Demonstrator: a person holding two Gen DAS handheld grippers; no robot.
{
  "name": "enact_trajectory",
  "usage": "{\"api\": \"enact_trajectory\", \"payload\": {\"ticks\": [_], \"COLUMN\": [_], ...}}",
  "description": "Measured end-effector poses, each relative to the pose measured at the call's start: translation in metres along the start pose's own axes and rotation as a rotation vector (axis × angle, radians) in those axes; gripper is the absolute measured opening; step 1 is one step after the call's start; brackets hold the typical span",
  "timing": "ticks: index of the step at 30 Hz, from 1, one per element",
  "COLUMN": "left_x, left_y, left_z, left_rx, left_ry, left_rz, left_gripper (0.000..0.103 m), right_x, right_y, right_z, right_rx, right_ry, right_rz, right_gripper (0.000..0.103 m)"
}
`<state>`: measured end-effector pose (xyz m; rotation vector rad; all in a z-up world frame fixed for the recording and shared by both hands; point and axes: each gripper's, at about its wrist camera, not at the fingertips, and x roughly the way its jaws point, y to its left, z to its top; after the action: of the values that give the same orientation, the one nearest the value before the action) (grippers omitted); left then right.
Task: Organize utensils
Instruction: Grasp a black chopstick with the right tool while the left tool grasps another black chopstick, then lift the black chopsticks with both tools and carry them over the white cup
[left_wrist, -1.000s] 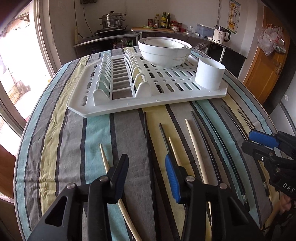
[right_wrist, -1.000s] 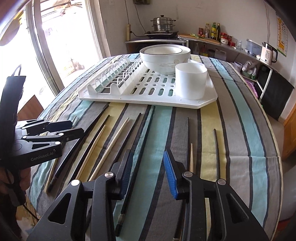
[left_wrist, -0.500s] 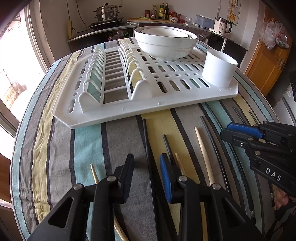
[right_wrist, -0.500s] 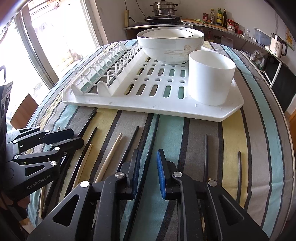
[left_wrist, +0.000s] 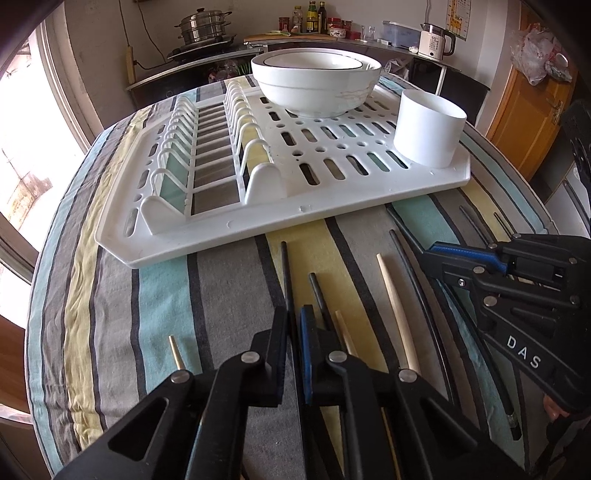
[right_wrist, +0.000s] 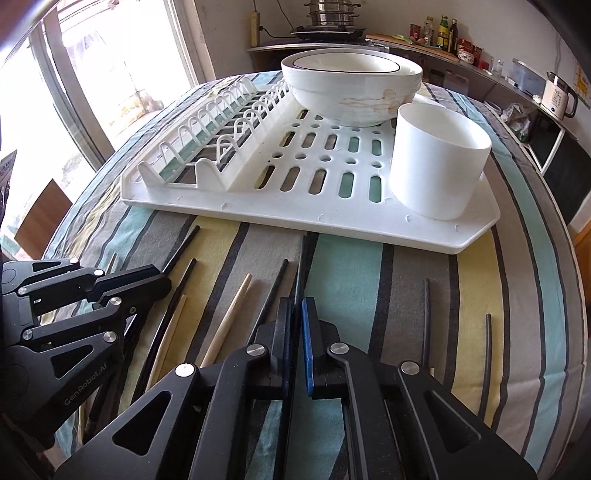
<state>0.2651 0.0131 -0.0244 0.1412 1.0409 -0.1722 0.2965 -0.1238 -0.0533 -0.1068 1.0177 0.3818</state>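
On the cloth, our left gripper (left_wrist: 294, 328) and right gripper (right_wrist: 295, 321) have just clamped black chopsticks (left_wrist: 285, 273); next, lift toward the cup (right_wrist: 437, 173).

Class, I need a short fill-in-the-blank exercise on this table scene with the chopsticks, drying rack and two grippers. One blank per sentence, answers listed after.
1. The left gripper is shut on a ____ chopstick.
2. The white cup stands on the drying ____.
3. The tablecloth has a ____ pattern.
4. The right gripper is shut on a black ____.

Answers: black; rack; striped; chopstick
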Motion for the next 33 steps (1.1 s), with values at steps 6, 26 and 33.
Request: {"api": "enact_trajectory", "payload": {"ticks": [6, 26, 33], "left_x": [-0.011, -0.114, -0.142], "left_y": [-0.001, 0.011, 0.017], "left_z": [-0.004, -0.005, -0.01], "left_rx": [-0.013, -0.065, -0.085], "left_ry": [-0.02, -0.233, -0.295], "left_rz": [-0.026, -0.063, -0.071], "left_gripper": [0.006, 0.005, 0.005], "right_x": [-0.014, -0.126, -0.156], "right_y": [-0.002, -0.012, -0.018], "right_z": [-0.003, -0.01, -0.016], "right_rx": [0.007, 0.002, 0.008], "right_ry": [-0.023, -0.267, -0.341], "right_rz": [0.037, 0.126, 0.141], "right_gripper": [0.005, 0.005, 0.005]}}
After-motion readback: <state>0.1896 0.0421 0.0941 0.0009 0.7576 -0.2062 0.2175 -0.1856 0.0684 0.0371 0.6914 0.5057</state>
